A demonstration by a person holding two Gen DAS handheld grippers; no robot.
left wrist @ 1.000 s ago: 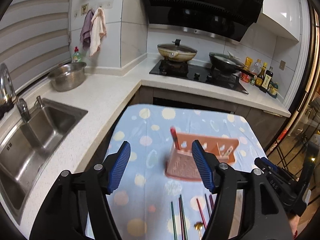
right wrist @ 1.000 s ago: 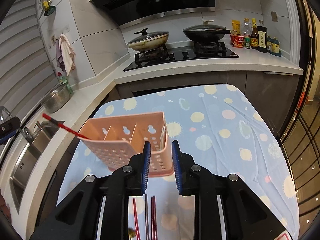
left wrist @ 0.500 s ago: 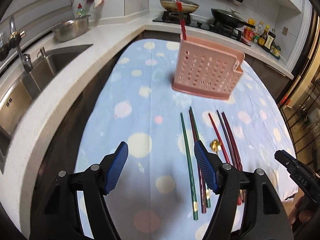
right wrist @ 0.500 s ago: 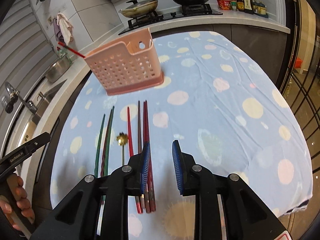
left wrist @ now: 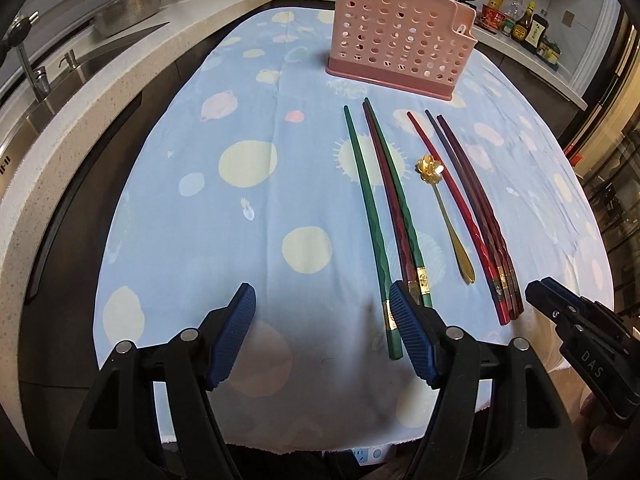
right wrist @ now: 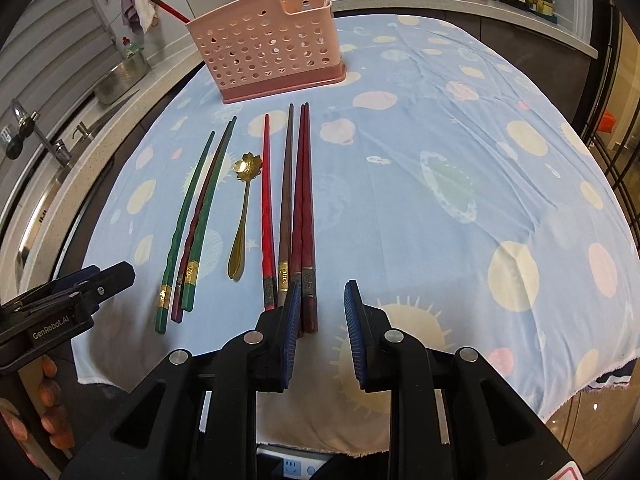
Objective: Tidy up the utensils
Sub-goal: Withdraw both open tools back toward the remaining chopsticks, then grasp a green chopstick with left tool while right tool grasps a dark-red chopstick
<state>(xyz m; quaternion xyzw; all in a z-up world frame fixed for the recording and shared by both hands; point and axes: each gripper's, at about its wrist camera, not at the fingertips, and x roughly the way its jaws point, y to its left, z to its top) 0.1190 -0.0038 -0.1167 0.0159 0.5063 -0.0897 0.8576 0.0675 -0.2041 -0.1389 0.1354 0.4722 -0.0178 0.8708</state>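
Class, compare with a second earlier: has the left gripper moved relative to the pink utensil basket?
Yes. The left gripper has pulled back from the pink utensil basket, toward the table's near edge; the basket now sits far ahead, with the chopsticks between.

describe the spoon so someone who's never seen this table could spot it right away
Start at the pink perforated utensil holder standing at the far end of the blue spotted tablecloth, then look at the row of chopsticks lying in front of it. The gold spoon lies in the gap between the green pair and the red ones. It alone is shiny metal, shorter than the sticks, with a flower-shaped bowl pointing toward the holder.
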